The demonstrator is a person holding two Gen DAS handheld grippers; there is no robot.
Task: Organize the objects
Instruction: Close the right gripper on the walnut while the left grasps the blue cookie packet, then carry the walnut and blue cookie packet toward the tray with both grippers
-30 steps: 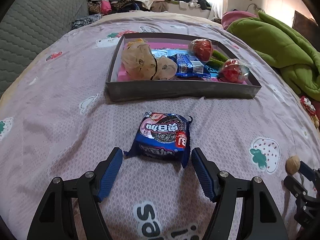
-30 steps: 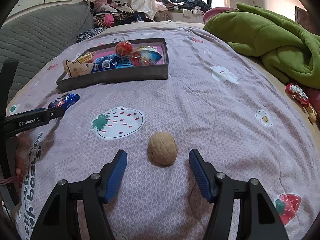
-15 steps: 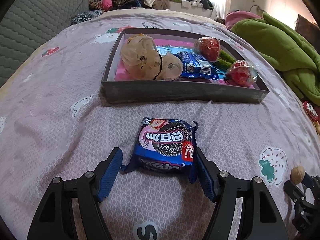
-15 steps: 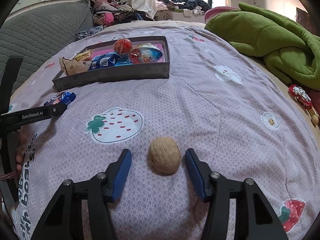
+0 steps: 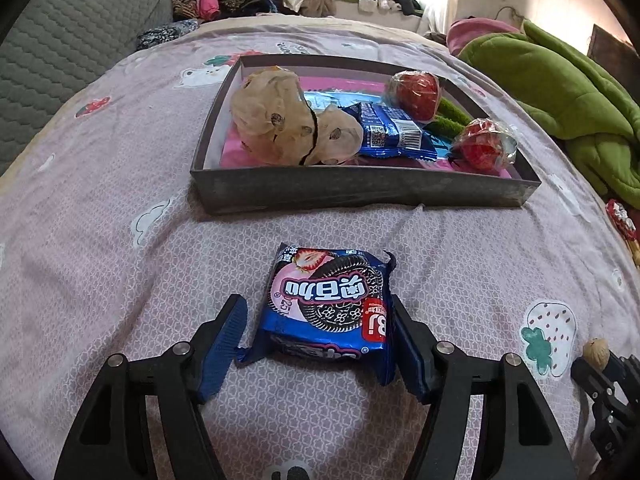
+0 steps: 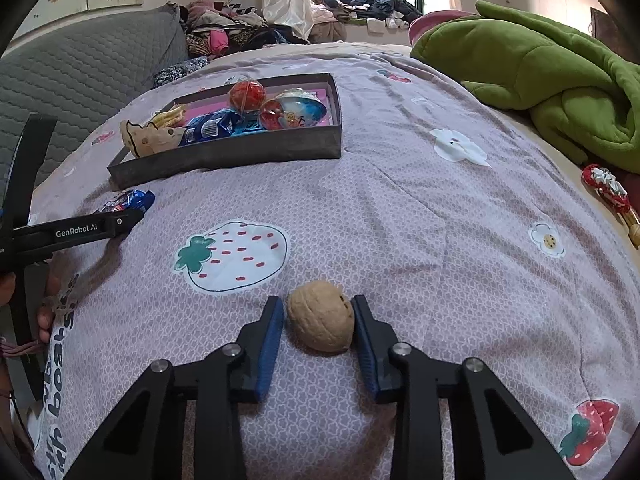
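On bed: right gripper closing around walnut, hard, round, may roll; left gripper closing, straddles crinkly cookie packet, unclamped.

A bed spread with a lilac sheet printed with strawberries and flowers carries a shallow grey tray of wrapped snacks. Just in front of the tray lies a blue cookie packet. Well to the tray's front right, beside a printed strawberry, rests a walnut. A rumpled green blanket is heaped to the tray's right, with a small red-and-white wrapped item below it at the bed's edge.
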